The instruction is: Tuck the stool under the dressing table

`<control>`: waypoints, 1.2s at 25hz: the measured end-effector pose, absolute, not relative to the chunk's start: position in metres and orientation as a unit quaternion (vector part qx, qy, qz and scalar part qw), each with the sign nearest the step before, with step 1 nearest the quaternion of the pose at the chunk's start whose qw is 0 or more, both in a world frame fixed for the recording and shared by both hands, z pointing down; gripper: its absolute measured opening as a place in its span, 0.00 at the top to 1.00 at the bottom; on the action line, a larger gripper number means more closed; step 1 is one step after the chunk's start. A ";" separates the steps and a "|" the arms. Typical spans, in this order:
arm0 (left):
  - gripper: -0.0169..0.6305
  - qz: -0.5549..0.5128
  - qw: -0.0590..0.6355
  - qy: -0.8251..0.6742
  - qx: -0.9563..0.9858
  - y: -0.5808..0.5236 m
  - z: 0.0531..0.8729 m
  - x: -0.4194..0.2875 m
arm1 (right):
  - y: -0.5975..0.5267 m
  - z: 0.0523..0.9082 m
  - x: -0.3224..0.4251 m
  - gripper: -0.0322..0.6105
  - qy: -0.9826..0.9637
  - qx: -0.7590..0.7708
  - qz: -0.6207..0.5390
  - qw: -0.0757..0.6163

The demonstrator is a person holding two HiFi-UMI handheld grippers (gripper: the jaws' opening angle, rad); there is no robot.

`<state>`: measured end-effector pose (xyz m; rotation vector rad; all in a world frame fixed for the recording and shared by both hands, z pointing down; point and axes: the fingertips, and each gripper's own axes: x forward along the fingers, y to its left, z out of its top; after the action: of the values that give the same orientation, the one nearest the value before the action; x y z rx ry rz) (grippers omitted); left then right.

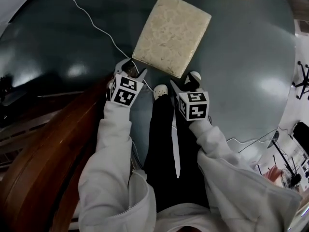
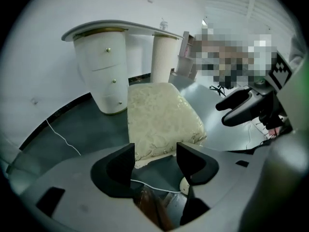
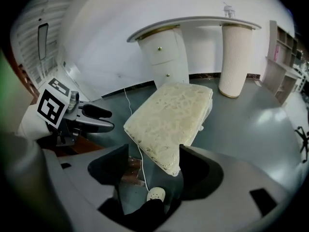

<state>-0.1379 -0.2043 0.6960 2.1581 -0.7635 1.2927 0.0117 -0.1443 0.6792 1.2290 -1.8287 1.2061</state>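
Dark grey-green floor point(image 1: 241, 57) carries everything. On its far side stands the white dressing table point(image 3: 164, 47), drawers shut, and the cream brocade stool point(image 1: 171, 33) sits out in front of it, not yet under it. The left gripper point(image 2: 153, 153) and right gripper point(image 3: 155, 153) hover at the stool's near edge — jaws of both spread apart, gripping nothing. A thin white cable point(image 1: 91, 23) runs past the stool's corner toward a white shoe point(image 1: 160, 90).

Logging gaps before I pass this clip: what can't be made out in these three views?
- Legs of the cream brocade cushioned stool: head view, hidden beneath its own seat.
- White curved dressing table: head view, cut off by the top edge.
- Background at right: left gripper view, covered by a mosaic patch.
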 end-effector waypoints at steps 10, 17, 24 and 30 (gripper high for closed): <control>0.54 0.578 0.224 -0.212 0.755 -0.205 0.784 -0.162 | -0.127 0.758 0.010 0.23 -0.665 0.444 0.484 0.356; 0.53 0.605 0.186 -0.163 0.756 -0.213 0.809 -0.156 | -0.137 0.785 0.009 0.30 -0.659 0.458 0.475 0.362; 0.53 0.606 0.184 -0.158 0.757 -0.214 0.812 -0.156 | -0.138 0.792 0.008 0.33 -0.661 0.457 0.469 0.366; 0.53 0.605 0.185 -0.169 0.756 -0.214 0.809 -0.156 | -0.139 0.789 0.009 0.34 -0.666 0.448 0.471 0.366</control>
<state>-0.1556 -0.2144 0.8093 2.1305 -0.4752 1.7051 0.0095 -0.1389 0.7893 1.1524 -1.7116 1.2109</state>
